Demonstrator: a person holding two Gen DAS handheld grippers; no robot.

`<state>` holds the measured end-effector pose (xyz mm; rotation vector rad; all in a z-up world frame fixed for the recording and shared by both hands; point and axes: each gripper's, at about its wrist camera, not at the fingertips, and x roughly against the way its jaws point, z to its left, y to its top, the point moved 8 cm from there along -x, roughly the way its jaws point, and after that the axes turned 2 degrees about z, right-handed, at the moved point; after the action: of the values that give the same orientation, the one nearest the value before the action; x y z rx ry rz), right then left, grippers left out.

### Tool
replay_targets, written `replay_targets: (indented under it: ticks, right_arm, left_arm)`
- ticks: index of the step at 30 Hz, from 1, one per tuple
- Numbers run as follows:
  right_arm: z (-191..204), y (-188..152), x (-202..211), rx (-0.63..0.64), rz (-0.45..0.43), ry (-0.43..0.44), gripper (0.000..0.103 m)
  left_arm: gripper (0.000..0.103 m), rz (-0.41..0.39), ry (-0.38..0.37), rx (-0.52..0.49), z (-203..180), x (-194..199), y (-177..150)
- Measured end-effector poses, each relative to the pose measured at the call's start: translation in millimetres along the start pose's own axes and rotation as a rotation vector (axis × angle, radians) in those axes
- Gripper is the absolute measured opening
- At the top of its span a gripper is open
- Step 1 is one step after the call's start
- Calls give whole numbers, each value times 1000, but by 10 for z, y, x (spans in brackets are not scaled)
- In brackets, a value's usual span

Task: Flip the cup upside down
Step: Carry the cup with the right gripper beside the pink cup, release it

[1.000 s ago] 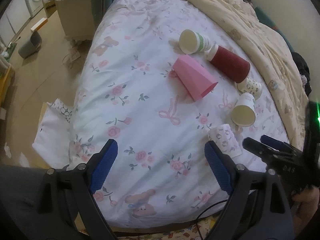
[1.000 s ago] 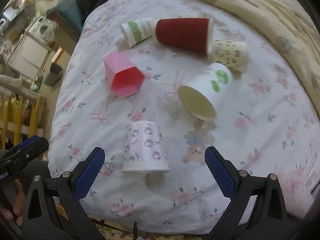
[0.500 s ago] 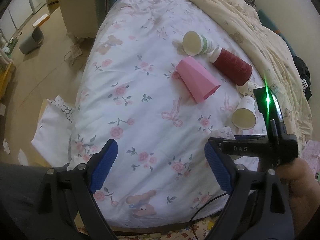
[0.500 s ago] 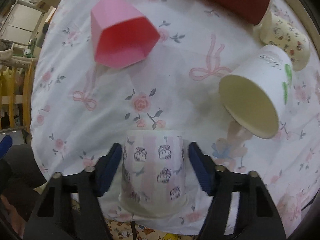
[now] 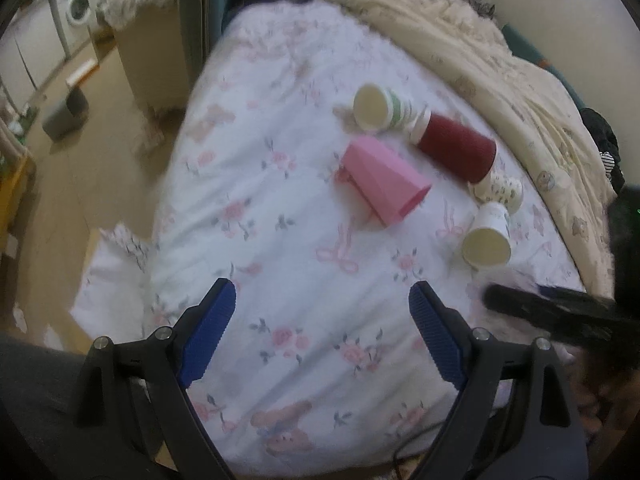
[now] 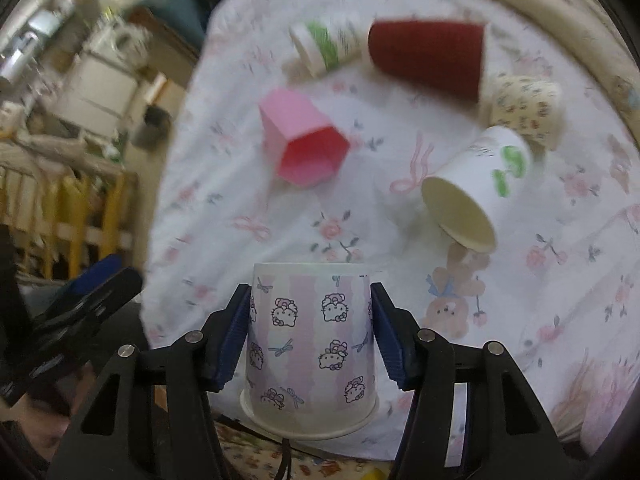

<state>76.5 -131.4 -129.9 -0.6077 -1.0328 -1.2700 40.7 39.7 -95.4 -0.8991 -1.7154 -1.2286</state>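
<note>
My right gripper (image 6: 311,320) is shut on a white-and-pink paper cup with cat prints (image 6: 310,344), its blue pads pressed to both sides. The cup's rim points toward the camera and its base away. My left gripper (image 5: 322,320) is open and empty above the floral bedsheet (image 5: 280,248). The right gripper shows blurred at the right edge of the left wrist view (image 5: 560,312), where it hides the held cup.
Several cups lie on their sides on the bed: a pink one (image 5: 382,182), a dark red one (image 5: 456,148), a green-striped one (image 5: 376,106), a white one with a green mark (image 6: 476,188) and a small patterned one (image 6: 524,110). A beige blanket (image 5: 500,64) lies at the right.
My right gripper closed on the cat-print cup, which stood upside down on the sheet, and lifted it. The left gripper stayed open in much the same place.
</note>
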Motion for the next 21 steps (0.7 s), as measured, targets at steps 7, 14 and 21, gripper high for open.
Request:
replay_targets:
  ticks: [7, 14, 21]
  right_arm:
    - [-72, -78, 505, 7, -217, 1, 60]
    - [-262, -65, 519, -58, -306, 26, 60]
    - [-238, -19, 381, -62, -266, 46, 60]
  left_arm:
    - [86, -46, 1, -37, -122, 17, 50]
    - [86, -6, -3, -77, -256, -82, 0]
    - [86, 71, -41, -131, -334, -177, -221]
